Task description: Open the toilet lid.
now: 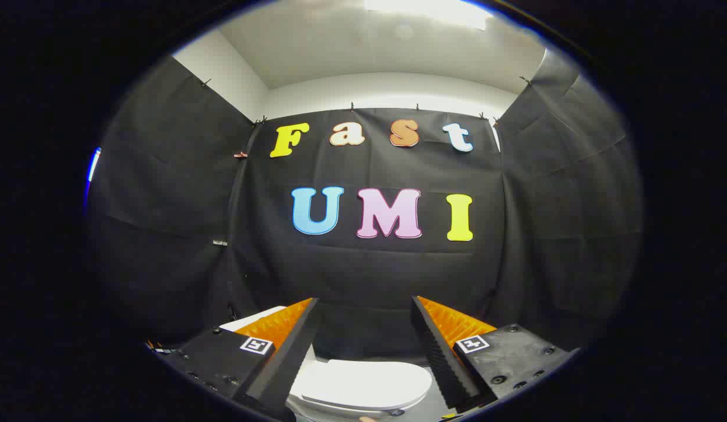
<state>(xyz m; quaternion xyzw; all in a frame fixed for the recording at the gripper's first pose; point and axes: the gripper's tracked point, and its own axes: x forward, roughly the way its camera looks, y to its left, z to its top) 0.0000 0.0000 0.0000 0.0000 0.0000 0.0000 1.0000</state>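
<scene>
A white toilet stands low in front of me, its lid point(363, 384) lying flat and closed between and below my fingers. Part of the white tank point(252, 319) peeks out behind the left finger. My gripper point(364, 308) hangs above the lid, open, with a wide gap between the fingers and nothing in it. The fingers point(281, 351) point toward the back wall, well above the lid and apart from it.
Black cloth walls close the booth at the back and on both sides. A white ceiling with a bright light point(425, 9) is overhead. Grey floor point(433, 407) shows beside the toilet's right side.
</scene>
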